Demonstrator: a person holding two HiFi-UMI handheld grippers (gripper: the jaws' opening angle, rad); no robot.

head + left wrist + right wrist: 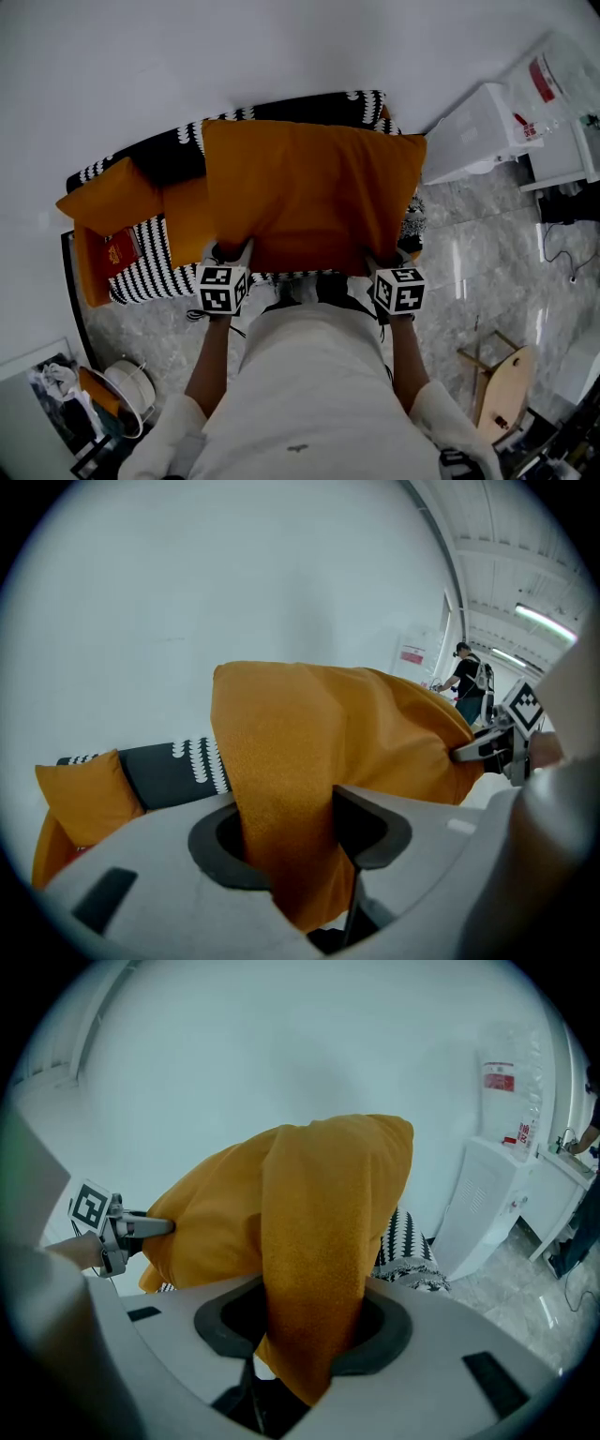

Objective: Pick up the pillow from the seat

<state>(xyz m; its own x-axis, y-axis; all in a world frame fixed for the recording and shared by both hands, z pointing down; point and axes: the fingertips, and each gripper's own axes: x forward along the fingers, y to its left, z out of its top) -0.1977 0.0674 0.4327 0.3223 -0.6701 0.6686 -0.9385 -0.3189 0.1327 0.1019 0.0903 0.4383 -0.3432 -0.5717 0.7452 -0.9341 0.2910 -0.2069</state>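
A big orange pillow [309, 192] is held up off the seat, over the black-and-white patterned sofa [150, 267]. My left gripper [232, 258] is shut on the pillow's near left corner, where the fabric [281, 846] bunches between the jaws. On the near right corner my right gripper [382, 264] is shut too, with orange cloth [314, 1316] pinched between its pads. The other gripper shows in each gripper view, holding the pillow's far side [487, 747] [122, 1227].
A second orange cushion [108, 197] and a small red book [122, 249] lie on the sofa's left end. White cabinet [473, 131] stands to the right. A wooden stool [502, 380] is on the marble floor at right, a white round object [131, 394] at lower left.
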